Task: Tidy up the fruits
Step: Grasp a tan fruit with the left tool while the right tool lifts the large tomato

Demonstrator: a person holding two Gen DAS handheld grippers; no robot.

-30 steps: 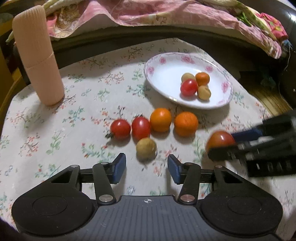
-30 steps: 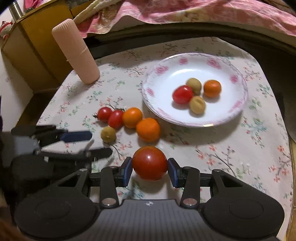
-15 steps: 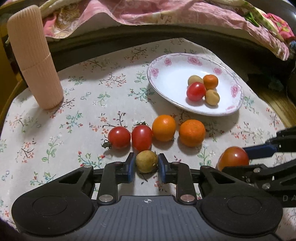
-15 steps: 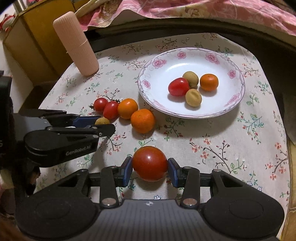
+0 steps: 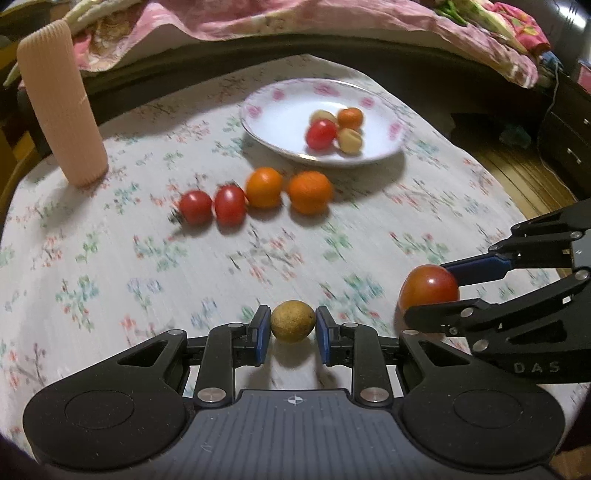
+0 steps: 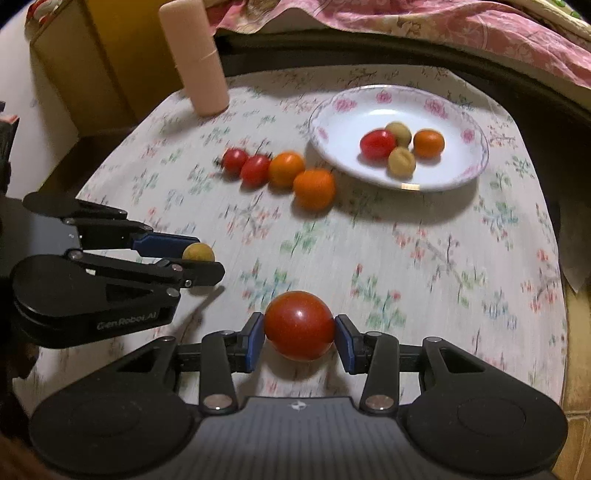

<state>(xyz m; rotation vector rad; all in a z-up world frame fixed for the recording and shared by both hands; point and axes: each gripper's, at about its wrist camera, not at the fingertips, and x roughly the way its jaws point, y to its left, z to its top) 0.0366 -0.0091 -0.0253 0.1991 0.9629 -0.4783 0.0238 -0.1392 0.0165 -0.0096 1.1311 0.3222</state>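
Note:
My left gripper (image 5: 291,326) is shut on a small brown-yellow fruit (image 5: 292,321), lifted above the floral tablecloth; the same fruit (image 6: 198,253) shows in the right wrist view. My right gripper (image 6: 299,334) is shut on a large red tomato (image 6: 299,325), also seen at the right as the tomato (image 5: 428,288). A white plate with pink flowers (image 5: 273,122) (image 6: 343,122) holds a red tomato, an orange fruit and two brown-yellow fruits. In front of the plate lie two small tomatoes (image 5: 212,206) and two oranges (image 5: 288,188) in a row.
A tall pink ribbed cylinder (image 5: 61,103) (image 6: 194,55) stands at the table's far left. A pink patterned blanket (image 5: 295,22) lies beyond the dark table edge. A yellow cabinet (image 6: 92,62) stands left of the table. Wooden floor (image 5: 517,173) shows at the right.
My left gripper closed on the brown-yellow fruit, then pulled it back and up from the row. The right gripper kept its tomato and drew back a little.

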